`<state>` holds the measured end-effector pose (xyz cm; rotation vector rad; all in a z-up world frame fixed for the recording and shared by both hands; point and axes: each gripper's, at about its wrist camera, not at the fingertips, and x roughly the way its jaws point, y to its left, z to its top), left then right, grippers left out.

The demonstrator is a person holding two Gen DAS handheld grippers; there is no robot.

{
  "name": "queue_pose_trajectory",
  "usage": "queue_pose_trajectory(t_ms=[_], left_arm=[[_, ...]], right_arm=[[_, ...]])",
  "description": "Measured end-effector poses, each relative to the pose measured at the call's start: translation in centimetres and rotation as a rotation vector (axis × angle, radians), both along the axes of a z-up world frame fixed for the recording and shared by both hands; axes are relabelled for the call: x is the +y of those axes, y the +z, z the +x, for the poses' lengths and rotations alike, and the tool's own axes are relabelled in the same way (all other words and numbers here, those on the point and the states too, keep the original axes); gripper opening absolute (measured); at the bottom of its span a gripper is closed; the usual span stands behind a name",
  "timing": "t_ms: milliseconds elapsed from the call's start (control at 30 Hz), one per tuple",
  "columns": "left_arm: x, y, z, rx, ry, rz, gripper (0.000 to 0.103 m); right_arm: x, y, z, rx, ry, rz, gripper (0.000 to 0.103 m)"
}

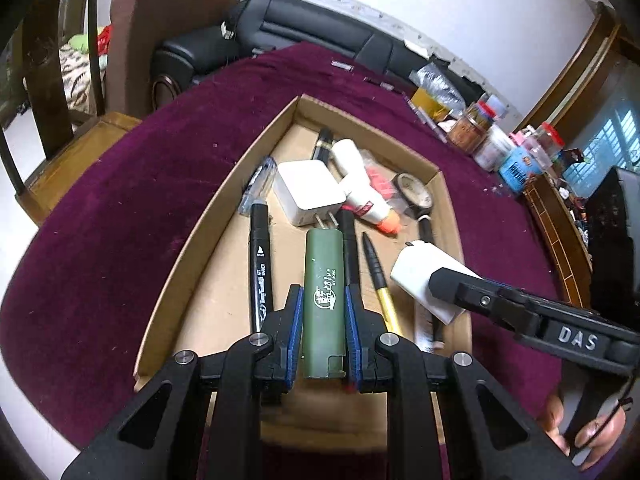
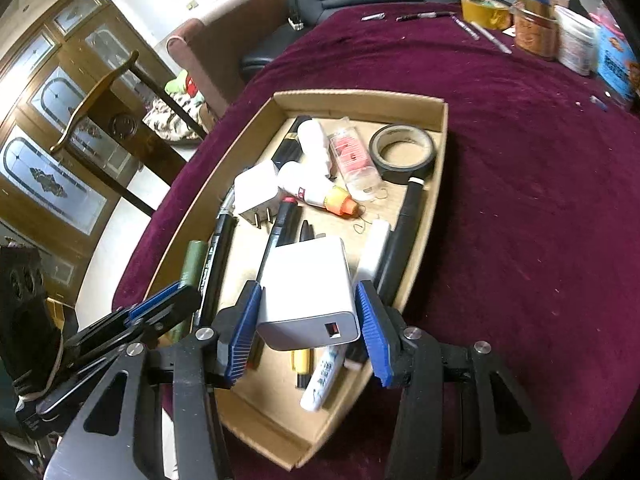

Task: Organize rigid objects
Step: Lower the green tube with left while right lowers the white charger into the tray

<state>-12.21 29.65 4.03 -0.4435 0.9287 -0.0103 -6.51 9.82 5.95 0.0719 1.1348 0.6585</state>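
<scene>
My left gripper [image 1: 323,304] is shut on a dark green tube-shaped case [image 1: 323,276] with white print, held lengthwise over the cardboard tray [image 1: 438,172]. My right gripper [image 2: 308,304] is shut on a white charger block [image 2: 308,284], its blue pads pressing both sides, above the tray's near half [image 2: 440,120]. In the left wrist view the charger block [image 1: 416,276] hangs to the right of the green case. Both held things are off the tray floor. The tray holds a black marker [image 1: 260,264], a second white plug charger [image 1: 308,192], a glue bottle [image 2: 316,190] and a black tape roll [image 2: 402,152].
The tray lies on a purple cloth-covered table [image 2: 520,200]. Jars and boxes [image 2: 560,36], a yellow tape roll [image 2: 480,10] and loose pens [image 2: 424,16] stand along the far edge. A wooden chair [image 1: 52,92] and a black sofa [image 1: 304,16] are beyond the table.
</scene>
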Motion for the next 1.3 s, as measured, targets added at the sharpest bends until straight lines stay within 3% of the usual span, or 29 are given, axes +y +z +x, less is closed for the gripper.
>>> queue_pose_trajectory(t_ms=[200,367,533,667,833,1033,1300], left_arm=[[0.6,-1.8,1.3,0.058,0.012,-0.02,0.017],[1.0,-2.0,1.9,0.059,0.027,-0.009,0.017],[1.0,-2.0,2.1,0.066,0.026,-0.017,0.018],[1.0,-0.9,1.3,0.036,0.026,-0.02,0.026],[1.5,0.9,-0.2,-0.025,0.054,-0.01,0.03],[1.9,1.5,-0.8,-0.045,0.066,-0.024,0.031],[1.6,1.3,-0.9,-0.042,0.055,-0.032,0.031]], right_arm=[[0.8,-0.6,0.9,0.002,0.018,-0.011,0.048],[1.3,-1.1,1.8,0.002,0.022,-0.013,0.048],[2.0,-0.6,1.7,-0.074,0.016,-0.084,0.048],[2.1,-0.8,1.4,-0.079,0.017,-0.087,0.047],[2.7,-2.3,0.6,-0.021,0.042,-0.068,0.046],[4.0,-2.4,0.0,-0.031,0.076,-0.061,0.045],[1.9,-1.7,0.5,-0.069,-0.04,-0.089,0.045]])
